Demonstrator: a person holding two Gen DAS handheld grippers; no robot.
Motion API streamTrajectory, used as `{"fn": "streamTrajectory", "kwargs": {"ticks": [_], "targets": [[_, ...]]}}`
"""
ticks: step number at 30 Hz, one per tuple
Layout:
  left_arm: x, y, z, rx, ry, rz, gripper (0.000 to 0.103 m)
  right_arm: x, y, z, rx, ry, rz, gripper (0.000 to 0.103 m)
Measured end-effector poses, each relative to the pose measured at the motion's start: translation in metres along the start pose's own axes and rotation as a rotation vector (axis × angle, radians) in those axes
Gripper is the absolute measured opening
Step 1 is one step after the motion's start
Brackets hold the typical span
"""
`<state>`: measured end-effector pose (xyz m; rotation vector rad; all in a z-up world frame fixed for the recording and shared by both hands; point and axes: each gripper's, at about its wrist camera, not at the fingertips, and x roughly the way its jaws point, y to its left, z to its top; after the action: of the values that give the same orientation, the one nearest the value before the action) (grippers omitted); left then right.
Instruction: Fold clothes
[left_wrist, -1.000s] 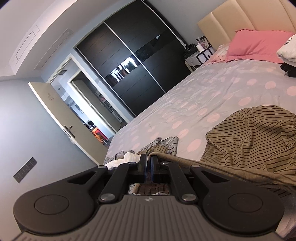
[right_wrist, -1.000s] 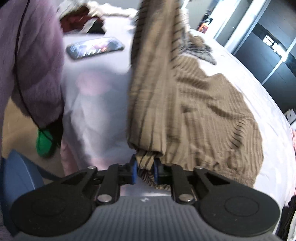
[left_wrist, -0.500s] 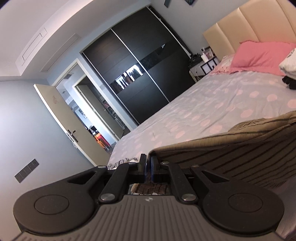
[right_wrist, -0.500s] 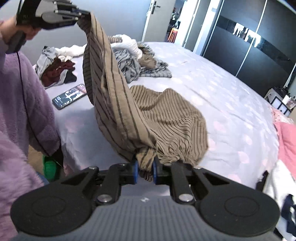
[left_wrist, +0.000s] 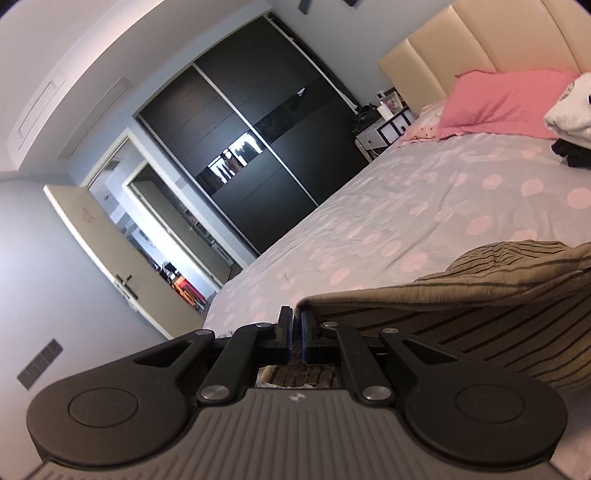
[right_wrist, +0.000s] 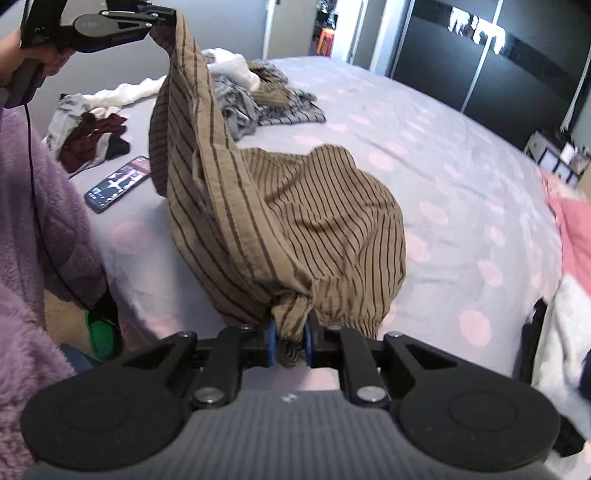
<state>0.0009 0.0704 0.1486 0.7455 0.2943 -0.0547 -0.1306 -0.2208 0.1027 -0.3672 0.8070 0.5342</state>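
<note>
A brown striped garment (right_wrist: 295, 206) hangs between both grippers above the bed, its lower part still resting on the polka-dot sheet (right_wrist: 461, 177). My right gripper (right_wrist: 290, 332) is shut on a bunched corner of it at the near edge. My left gripper (right_wrist: 168, 14), held up at the top left by a hand, is shut on the other corner. In the left wrist view the left gripper (left_wrist: 294, 317) pinches the garment's edge, and the striped garment (left_wrist: 480, 314) stretches away to the right.
A pile of unfolded clothes (right_wrist: 236, 92) and a phone (right_wrist: 118, 182) lie on the bed's far left part. A pink pillow (left_wrist: 509, 103) and folded clothes (left_wrist: 569, 110) sit by the headboard. A person's purple fleece sleeve (right_wrist: 44, 206) is at the left. A dark wardrobe (left_wrist: 251, 147) stands beyond.
Both grippers have lifted the striped garment off the bed and pulled it taut between them. The right gripper rose and rolled; the left shifted sideways, so the clothes pile left its view.
</note>
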Motion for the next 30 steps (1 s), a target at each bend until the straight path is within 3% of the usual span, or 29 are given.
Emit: {"fn": "streamTrajectory", "kwargs": {"ticks": [9, 16, 26, 27, 30], "targets": [[0.100, -0.040, 0.051, 0.112, -0.064, -0.059, 0.004, 0.043, -0.062, 0.004, 0.194, 0.006, 0.050, 0.016], [0.187, -0.090, 0.088, 0.183, -0.092, -0.156, 0.004, 0.078, -0.110, 0.001, 0.331, 0.015, 0.065, 0.016], [0.280, -0.174, 0.076, 0.279, -0.051, -0.289, 0.004, 0.129, -0.148, -0.018, 0.445, 0.101, 0.091, 0.017], [0.285, -0.179, 0.072, 0.280, -0.046, -0.296, 0.005, 0.132, -0.150, -0.019, 0.452, 0.109, 0.092, 0.018], [0.295, -0.189, 0.064, 0.281, -0.032, -0.306, 0.024, 0.141, -0.153, -0.021, 0.465, 0.127, 0.096, 0.027]]}}
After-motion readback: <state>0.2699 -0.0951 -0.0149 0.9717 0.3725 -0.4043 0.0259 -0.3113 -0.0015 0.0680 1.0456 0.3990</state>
